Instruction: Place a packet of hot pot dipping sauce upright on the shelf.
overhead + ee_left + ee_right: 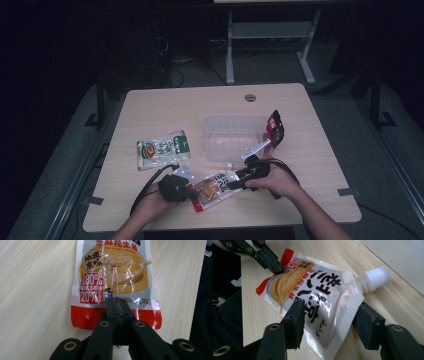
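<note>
Risk: left gripper (117, 305) fingers clamp the red-and-white plastic spouted sauce pouch (312, 295) bottom seam, right gripper (328, 322) fingers straddle it half-wide, untouching; glossy film may slip sideways.

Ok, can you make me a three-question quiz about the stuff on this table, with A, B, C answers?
1. Where does the left gripper pinch the sauce pouch?
A. at its white cap
B. at its red bottom edge
C. nowhere

2. How many packets are on the table, counting the sauce pouch, the green packet and the red-and-black packet?
A. one
B. three
C. six

3. How does the right gripper stand?
A. open, one jaw on each side of the pouch's spout end
B. shut tight on the cap
C. lying flat on the table

Answers:
1 B, the left gripper view shows shut jaws on the red strip.
2 B, the high view shows three.
3 A, the right gripper view shows gaps beside the pouch.
</note>
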The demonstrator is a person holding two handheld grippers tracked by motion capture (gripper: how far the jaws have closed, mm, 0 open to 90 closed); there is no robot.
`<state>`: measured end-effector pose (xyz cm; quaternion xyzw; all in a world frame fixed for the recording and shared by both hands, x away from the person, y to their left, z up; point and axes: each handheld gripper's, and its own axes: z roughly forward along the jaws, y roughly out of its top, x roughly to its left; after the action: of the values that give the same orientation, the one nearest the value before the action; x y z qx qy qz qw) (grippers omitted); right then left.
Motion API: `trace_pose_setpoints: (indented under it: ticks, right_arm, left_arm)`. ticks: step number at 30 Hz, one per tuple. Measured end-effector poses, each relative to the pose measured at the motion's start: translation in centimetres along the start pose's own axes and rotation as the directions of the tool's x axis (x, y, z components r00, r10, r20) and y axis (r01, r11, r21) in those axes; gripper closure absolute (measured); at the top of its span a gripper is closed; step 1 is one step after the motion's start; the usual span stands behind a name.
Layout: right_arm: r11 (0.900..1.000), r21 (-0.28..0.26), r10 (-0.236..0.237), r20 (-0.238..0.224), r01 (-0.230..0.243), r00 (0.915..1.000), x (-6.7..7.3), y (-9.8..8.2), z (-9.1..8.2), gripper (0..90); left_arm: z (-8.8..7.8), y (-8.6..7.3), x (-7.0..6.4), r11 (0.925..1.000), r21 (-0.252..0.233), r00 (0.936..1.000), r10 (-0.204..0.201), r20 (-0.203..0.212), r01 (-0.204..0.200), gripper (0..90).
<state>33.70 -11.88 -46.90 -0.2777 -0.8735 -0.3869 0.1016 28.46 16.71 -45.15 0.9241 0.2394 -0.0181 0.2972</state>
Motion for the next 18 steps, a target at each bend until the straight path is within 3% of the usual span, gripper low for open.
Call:
trace_pose_setpoints:
  ticks: [8,11,15,18]
  right_arm:
    - [1.000,0.004,0.003,-0.016,-0.003,0.9999,-0.3,0.3,0.2,50.9]
    - [1.000,0.000,0.014,-0.063,-0.014,0.9979,-0.4,0.4,0.6,53.5]
    - [0.998,0.046,-0.033,-0.083,0.037,0.9960,-0.4,0.9,0.9,57.6]
    - [0.998,0.066,-0.015,-0.106,0.022,0.9942,-0.3,1.2,1.1,62.1]
  left_arm:
    - [0.0,0.0,0.0,1.0000,0.000,1.0000,0.000,0.001,0.000,90.0]
    - [0.0,0.0,0.0,1.0000,0.000,1.0000,0.000,0.002,0.000,89.9]
    - [0.0,0.0,0.1,1.0000,-0.004,1.0000,-0.003,0.004,0.003,89.9]
    - [0.0,-0.1,0.1,1.0000,-0.005,1.0000,-0.004,0.004,0.004,89.9]
